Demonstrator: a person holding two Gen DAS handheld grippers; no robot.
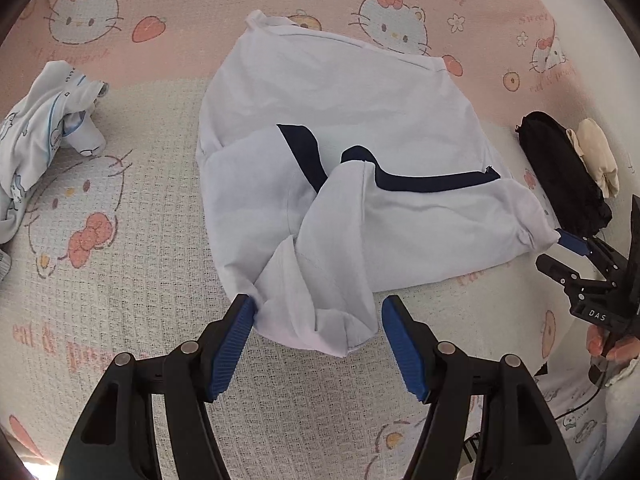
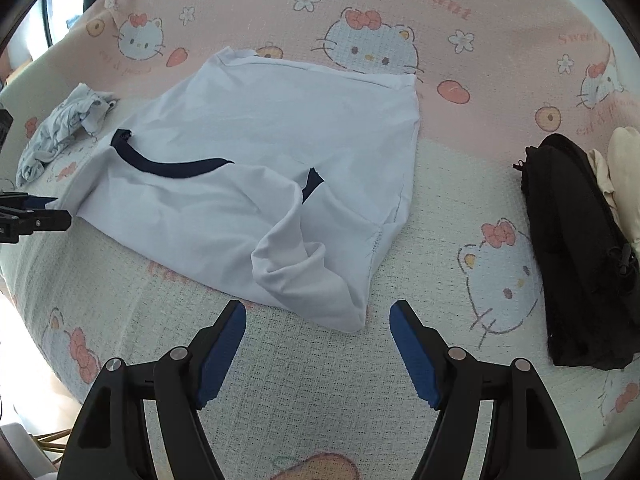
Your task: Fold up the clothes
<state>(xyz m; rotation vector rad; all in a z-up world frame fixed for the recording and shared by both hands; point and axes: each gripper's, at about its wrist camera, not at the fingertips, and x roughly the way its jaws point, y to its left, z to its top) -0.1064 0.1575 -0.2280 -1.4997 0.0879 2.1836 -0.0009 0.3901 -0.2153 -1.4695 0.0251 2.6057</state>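
The white T-shirt [image 1: 340, 112] lies roughly spread in the middle of the bed [image 1: 120, 280], hem toward the pink band of the cartoon-print cover, its navy collar [image 1: 436, 182] toward the person. It looks like thin, soft jersey: light, limp, and likely to drape and bunch wherever it is lifted, so it probably needs two holds well apart to stay flat. Both short sleeves are rumpled and folded inward over the chest, the nearer one [image 1: 320, 312] heaped into a loose bundle.

That bundle sits between the spread fingers of the left gripper [image 1: 318, 316]; one blue pad [image 1: 240, 320] touches the cloth at its edge, the other stands just clear, so nothing is pinched yet. A good hold would be the sleeve's seam or the shoulder edge, where doubled fabric gives the ribbed pads something to bite.

The right gripper [image 2: 318, 320] hovers with fingers also spread, apart from the shirt, just short of the other crumpled sleeve [image 2: 312, 280].

Further out, a patterned light-blue garment [image 1: 44, 128] lies crumpled to one side, and a black bag [image 2: 580, 248] with a cream cloth [image 2: 620, 160] behind it rests on the other.
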